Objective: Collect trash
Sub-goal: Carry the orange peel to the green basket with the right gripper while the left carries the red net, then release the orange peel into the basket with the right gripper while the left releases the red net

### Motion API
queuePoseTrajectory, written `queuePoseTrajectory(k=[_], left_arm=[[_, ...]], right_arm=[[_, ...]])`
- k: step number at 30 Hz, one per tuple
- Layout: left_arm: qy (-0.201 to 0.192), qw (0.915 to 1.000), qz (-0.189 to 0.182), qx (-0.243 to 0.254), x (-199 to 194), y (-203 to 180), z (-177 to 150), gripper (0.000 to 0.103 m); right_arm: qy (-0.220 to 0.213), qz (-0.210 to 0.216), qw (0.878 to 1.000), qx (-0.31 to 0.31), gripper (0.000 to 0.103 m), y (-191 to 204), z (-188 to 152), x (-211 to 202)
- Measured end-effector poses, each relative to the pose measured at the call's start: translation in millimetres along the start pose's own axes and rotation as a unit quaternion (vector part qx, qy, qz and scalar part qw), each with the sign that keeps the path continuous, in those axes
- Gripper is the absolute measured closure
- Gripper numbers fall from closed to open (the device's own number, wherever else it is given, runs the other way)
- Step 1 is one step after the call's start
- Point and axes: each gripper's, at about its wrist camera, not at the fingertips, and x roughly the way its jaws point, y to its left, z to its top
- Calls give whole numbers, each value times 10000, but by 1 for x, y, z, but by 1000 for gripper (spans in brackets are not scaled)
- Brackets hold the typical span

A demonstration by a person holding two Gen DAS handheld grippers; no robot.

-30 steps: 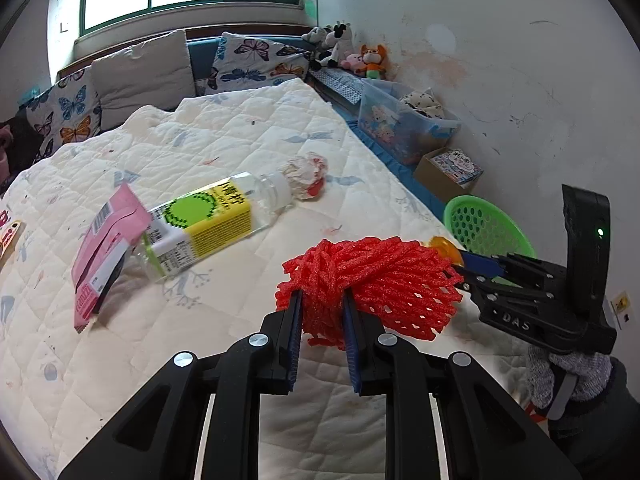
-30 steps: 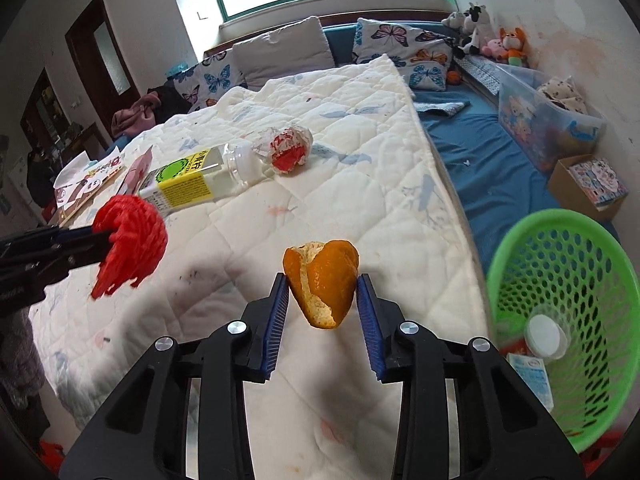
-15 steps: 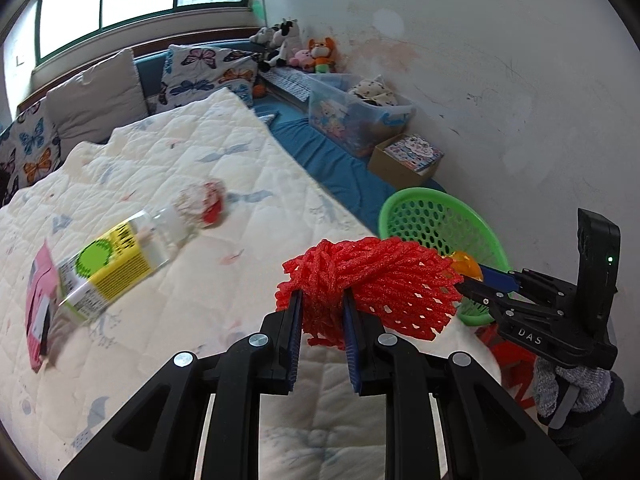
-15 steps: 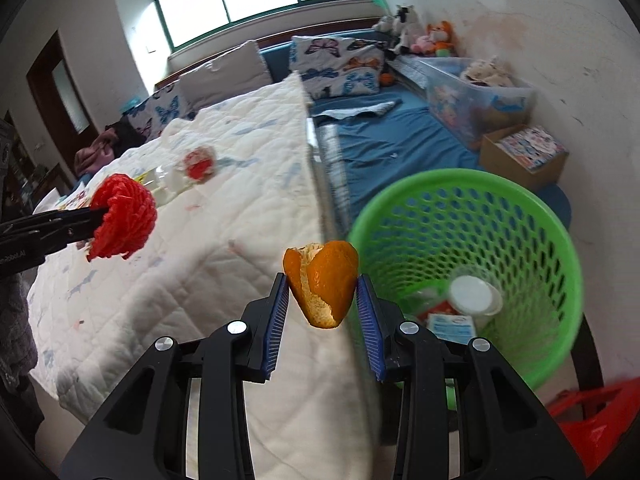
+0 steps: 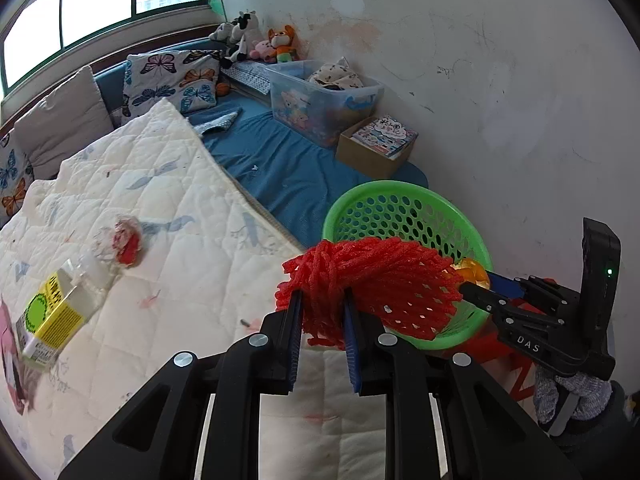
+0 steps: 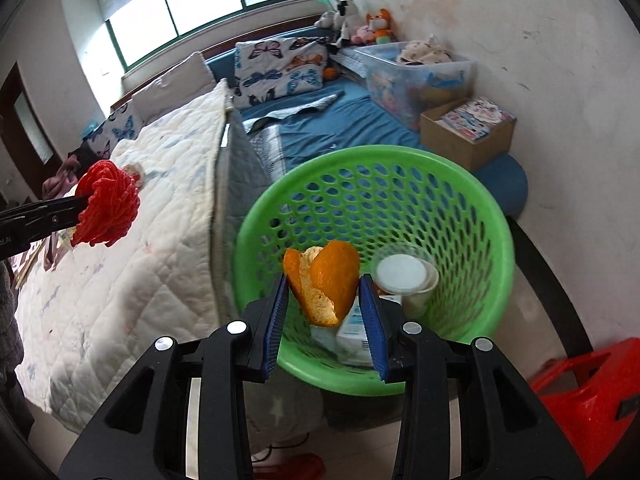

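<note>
My left gripper (image 5: 322,300) is shut on a red foam fruit net (image 5: 380,276), held over the bed's edge just beside the green basket (image 5: 384,188). In the right wrist view the net (image 6: 108,208) hangs at the left. My right gripper (image 6: 323,280) holds an orange peel (image 6: 328,280) above the green basket (image 6: 360,160). Its jaws are opening, and the peel still touches both pads. A white cup (image 6: 402,274) and a carton (image 6: 352,340) lie in the basket. On the quilt are a yellow-labelled bottle (image 5: 56,312) and a crumpled wrapper (image 5: 120,240).
The white quilted bed (image 5: 180,260) fills the left side. A blue mat (image 5: 280,160), a cardboard box (image 5: 376,144) and a clear storage bin (image 5: 320,100) sit along the wall behind the basket. A red stool (image 6: 592,392) stands at the basket's right.
Both grippers have swung right from over the quilt towards the basket. The peel now hangs above the basket's inside, and the right jaws stand slightly wider.
</note>
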Motion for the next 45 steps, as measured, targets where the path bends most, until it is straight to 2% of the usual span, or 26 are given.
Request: queuePoseTrajectory(k=[12, 17, 37, 42, 45], left_arm=[[217, 9996, -27, 181, 32, -28, 17, 84], [276, 9993, -26, 256, 43, -37, 23, 84], [618, 9974, -109, 346, 79, -61, 27, 80], [640, 9971, -193, 364, 81, -63, 25, 72], [628, 9969, -236, 399, 79, -65, 21, 62]], right_arm=[[6, -84, 9998, 195, 62, -22, -3, -1], [-56, -94, 9996, 257, 53, -26, -2, -3], [-221, -123, 9992, 300, 44, -31, -5, -23], [-258, -145, 9990, 330, 40, -34, -7, -28], [-260, -148, 9990, 346, 40, -35, -8, -29]])
